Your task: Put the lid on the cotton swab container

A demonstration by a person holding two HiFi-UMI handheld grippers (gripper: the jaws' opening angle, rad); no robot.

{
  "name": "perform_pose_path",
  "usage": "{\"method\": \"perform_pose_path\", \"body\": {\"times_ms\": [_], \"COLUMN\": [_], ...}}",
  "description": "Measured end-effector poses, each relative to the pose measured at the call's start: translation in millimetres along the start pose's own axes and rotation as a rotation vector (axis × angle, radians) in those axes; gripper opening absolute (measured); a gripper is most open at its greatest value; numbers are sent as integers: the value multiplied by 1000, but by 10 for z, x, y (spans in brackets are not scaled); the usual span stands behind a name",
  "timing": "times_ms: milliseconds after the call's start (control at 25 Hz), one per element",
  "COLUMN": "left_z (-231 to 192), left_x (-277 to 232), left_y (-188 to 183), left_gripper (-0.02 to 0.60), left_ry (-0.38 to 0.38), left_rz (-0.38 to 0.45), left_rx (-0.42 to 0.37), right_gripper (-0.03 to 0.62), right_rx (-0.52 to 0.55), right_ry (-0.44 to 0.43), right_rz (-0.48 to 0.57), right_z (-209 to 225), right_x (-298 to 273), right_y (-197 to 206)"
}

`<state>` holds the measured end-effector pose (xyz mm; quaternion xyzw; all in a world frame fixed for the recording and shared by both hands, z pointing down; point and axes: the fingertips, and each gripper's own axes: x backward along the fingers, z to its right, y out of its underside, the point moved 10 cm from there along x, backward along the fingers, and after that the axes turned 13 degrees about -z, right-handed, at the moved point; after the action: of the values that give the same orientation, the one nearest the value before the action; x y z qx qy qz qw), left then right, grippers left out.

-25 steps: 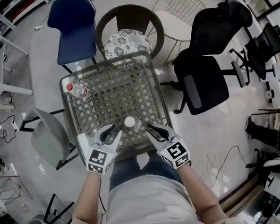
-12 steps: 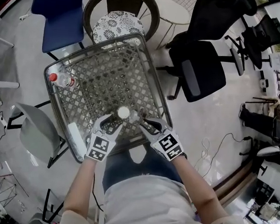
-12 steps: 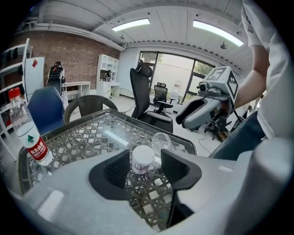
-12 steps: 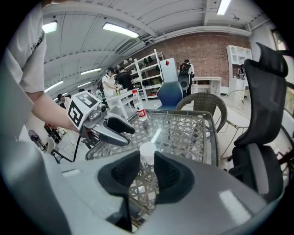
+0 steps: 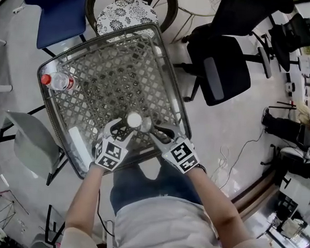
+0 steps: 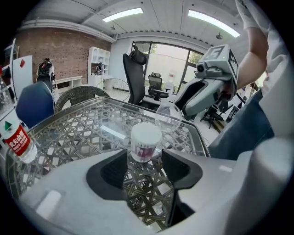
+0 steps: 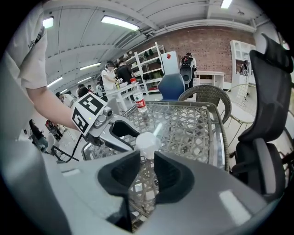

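Bottle of water at far left of the glass-topped lattice table, well apart from the work and not involved.

Left gripper at the near edge: jaws wide, just been opening. Cotton swab container standing upright on the glass between the jaw tips, a gap on each side, not gripped. White top showing, no lid on it.

Just right of the container: clear lid, pinched at the tips of the right gripper, jaws closed narrow on it. Lid held off the glass, roughly level with the container's top or slightly above, tilted rather than flat. Direction of its open face not resolved.

Key relation: container lies to the left of the lid, just beside it, apparently not touching. Container's long axis vertical, so capping judged to need a short shift left, lid levelled mouth down, then a straight descent along that axis. Right hand the acting one; left placed to steady by closing.

Risk judged: unclamped light container tipped by an off-centre lid.
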<state>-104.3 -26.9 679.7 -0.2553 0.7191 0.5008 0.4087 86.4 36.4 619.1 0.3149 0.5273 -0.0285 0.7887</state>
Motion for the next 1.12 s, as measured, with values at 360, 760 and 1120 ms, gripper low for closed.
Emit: {"method": "perform_pose_path", "body": {"times_ms": [360,760,1120], "left_z": [25,-3,-3], "left_x": [-199,-239,-265], "left_y": [-22,0,39], "left_gripper": [219,187,187], "left_ry": [2,-9,3], "left_rz": [39,75,91], "left_rx": [-47,-21,12], "right_gripper": [101,101,101], "right_rx": [13,70,99], "right_ry": [-19,-44,-67], "right_rz": [14,-2,-18], "right_z": [31,18,18], "right_x": [-84,-185,-394], "right_y": [-67,-227,-396]}}
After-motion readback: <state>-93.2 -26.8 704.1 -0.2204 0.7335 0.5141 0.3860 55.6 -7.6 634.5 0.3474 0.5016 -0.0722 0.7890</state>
